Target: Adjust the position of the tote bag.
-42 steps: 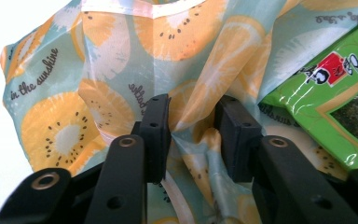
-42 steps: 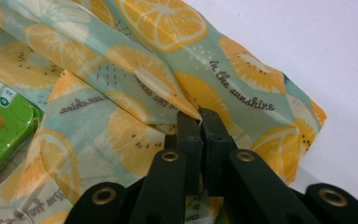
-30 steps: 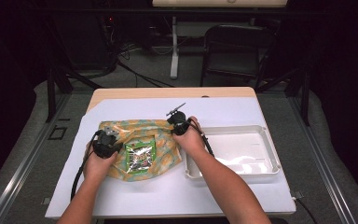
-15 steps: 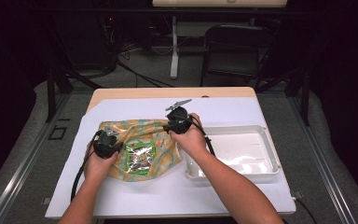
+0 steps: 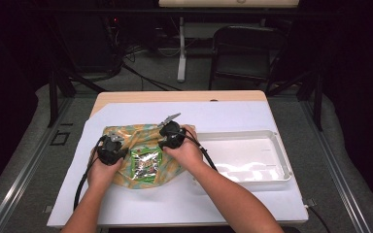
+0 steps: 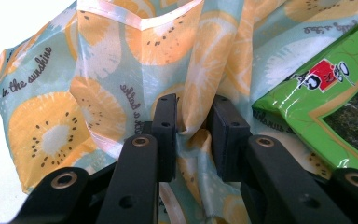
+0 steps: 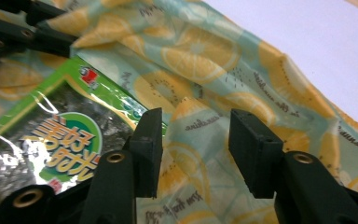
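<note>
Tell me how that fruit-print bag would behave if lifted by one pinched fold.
The fruit-print bag is probably floppy: it creases and bunches between the left gripper pads. Its sheen suggests a thin, slippery film, so it may slide. The green snack packet resting on it would likely slip off.

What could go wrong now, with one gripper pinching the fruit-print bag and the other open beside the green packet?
1. The left gripper pinches just a fold of the fruit-print bag; a pull may slip the thin fabric out.
2. The right gripper has just been opening and nothing is between its jaws, so that side of the bag may sag shut.
3. The green packet lies on the bag and may slide when the fabric moves.
</note>
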The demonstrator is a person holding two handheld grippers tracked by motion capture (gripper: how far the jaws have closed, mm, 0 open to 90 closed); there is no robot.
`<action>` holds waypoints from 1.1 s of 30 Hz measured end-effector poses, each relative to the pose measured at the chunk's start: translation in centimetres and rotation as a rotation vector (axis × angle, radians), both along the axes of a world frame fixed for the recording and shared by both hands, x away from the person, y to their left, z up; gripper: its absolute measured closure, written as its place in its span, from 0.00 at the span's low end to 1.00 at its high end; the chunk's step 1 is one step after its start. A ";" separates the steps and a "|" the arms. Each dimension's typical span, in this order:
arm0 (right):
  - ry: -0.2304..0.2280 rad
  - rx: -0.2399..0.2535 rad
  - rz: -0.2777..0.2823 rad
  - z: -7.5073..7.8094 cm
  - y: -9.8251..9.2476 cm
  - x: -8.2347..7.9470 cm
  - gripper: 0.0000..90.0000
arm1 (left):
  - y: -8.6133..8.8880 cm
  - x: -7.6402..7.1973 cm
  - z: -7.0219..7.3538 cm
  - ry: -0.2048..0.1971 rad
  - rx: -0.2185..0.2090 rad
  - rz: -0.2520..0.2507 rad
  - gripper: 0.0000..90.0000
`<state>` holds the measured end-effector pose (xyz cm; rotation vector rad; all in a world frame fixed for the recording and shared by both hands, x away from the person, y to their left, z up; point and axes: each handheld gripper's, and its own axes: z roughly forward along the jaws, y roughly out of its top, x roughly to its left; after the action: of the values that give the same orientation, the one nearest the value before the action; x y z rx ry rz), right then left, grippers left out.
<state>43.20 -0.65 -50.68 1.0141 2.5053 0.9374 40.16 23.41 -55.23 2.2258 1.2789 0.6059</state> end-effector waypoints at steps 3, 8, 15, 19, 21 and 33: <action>0.011 -0.042 -0.008 -0.7 0.2 0.3 0.60 | 0.0 0.0 0.0 0.002 0.006 -0.004 0.82; 0.017 -0.098 -0.030 -1.9 0.4 0.8 0.63 | 0.0 0.0 0.0 0.001 0.005 -0.006 0.82; 0.039 -0.157 -0.041 -2.4 0.0 1.5 0.67 | 0.1 0.0 0.0 -0.001 0.001 -0.007 0.82; 0.047 -0.156 -0.061 -2.7 -0.2 1.7 0.69 | 0.1 0.0 0.0 -0.007 0.000 -0.004 0.82; 0.058 -0.169 -0.063 -2.7 -0.3 1.8 0.71 | 0.1 -0.1 -0.1 -0.010 -0.007 0.000 0.81; 0.121 -0.146 -0.109 -3.2 -1.0 2.2 0.78 | 0.3 -0.1 -0.1 -0.010 -0.012 -0.001 0.80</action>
<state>45.37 -1.70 -53.93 1.1777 2.5424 0.6696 40.10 23.66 -55.34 2.2104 1.2734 0.6072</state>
